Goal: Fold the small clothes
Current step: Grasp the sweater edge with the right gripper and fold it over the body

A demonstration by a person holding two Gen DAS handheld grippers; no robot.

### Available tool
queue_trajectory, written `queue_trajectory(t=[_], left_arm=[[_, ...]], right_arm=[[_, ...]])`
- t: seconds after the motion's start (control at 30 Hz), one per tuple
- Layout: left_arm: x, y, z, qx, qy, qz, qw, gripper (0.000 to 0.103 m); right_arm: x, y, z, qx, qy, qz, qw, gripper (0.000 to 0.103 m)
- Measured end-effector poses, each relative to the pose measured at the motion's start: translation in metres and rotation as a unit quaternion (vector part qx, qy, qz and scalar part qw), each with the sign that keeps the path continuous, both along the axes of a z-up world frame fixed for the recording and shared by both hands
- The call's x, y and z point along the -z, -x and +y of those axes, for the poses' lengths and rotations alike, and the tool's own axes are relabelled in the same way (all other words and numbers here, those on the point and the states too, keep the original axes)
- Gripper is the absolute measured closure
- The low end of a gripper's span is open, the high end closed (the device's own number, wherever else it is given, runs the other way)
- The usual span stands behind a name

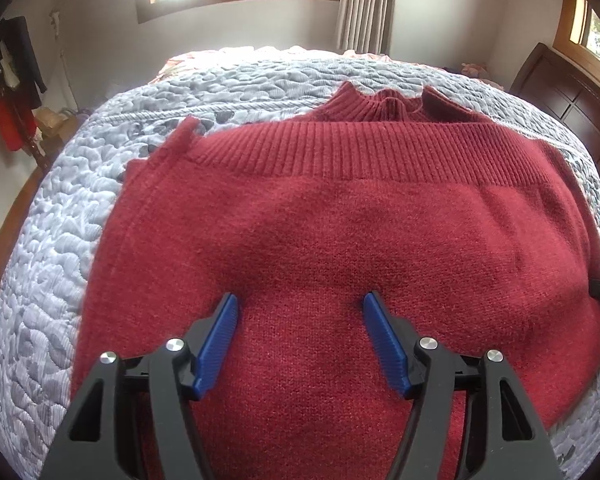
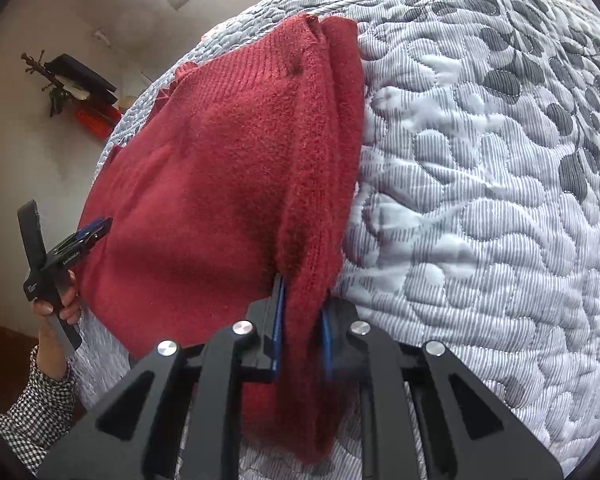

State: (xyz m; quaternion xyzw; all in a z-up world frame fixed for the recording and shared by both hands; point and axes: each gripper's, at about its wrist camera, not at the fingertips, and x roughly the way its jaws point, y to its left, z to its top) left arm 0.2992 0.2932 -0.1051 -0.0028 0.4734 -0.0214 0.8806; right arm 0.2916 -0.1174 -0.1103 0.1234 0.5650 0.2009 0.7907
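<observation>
A dark red knitted sweater [image 1: 340,216] lies folded on the quilted grey bedspread [image 1: 52,240], its ribbed hem laid over toward the collar [image 1: 384,106]. My left gripper [image 1: 300,304] hovers open over the near part of the sweater, nothing between its blue pads. In the right wrist view the same sweater [image 2: 204,184] lies to the left, and my right gripper [image 2: 302,300] is shut on its thick folded right edge, which bunches between the blue pads [image 2: 277,320]. The left gripper [image 2: 80,236] shows at the far left, held by a hand.
The bedspread [image 2: 480,200] stretches bare to the right of the sweater. A dark wooden headboard [image 1: 560,96] stands at the right, windows and a curtain [image 1: 364,4] behind. Clothes hang on a rack [image 1: 12,80] at the left wall. A checked sleeve [image 2: 36,404] is at lower left.
</observation>
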Motion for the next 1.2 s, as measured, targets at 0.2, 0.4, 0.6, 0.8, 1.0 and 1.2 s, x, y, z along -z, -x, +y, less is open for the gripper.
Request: queue_trajectory(t=[0.2,0.4,0.6,0.8,1.0,1.2], left_arm=[[0.005,-0.001,-0.003,0.002,-0.013,-0.006,0.9999,0.033],[-0.008,-0.003,0.002,0.007,0.003,0.011,0.9999,0.034],[-0.032,0.006,0.024,-0.004,0.008,-0.006,0.9999,0.034],[-0.037,0.008,0.034,0.0,0.016,-0.007,0.9998,0.034],[-0.036,0.006,0.039,-0.002,0.027,-0.007,0.9996,0.034],[-0.037,0.008,0.047,-0.008,0.036,-0.01,0.9993,0.034]], right_arm=[[0.004,-0.003,0.007,0.01,-0.001,0.002,1.0,0.089],[-0.017,-0.006,0.013,0.028,-0.004,0.012,1.0,0.09],[-0.07,-0.012,0.051,0.006,0.002,-0.009,1.0,0.091],[-0.088,-0.023,0.123,-0.049,0.035,-0.019,0.998,0.091],[-0.086,-0.026,0.187,-0.111,0.03,-0.026,0.993,0.092],[-0.068,-0.032,0.239,-0.141,0.05,-0.013,0.989,0.092]])
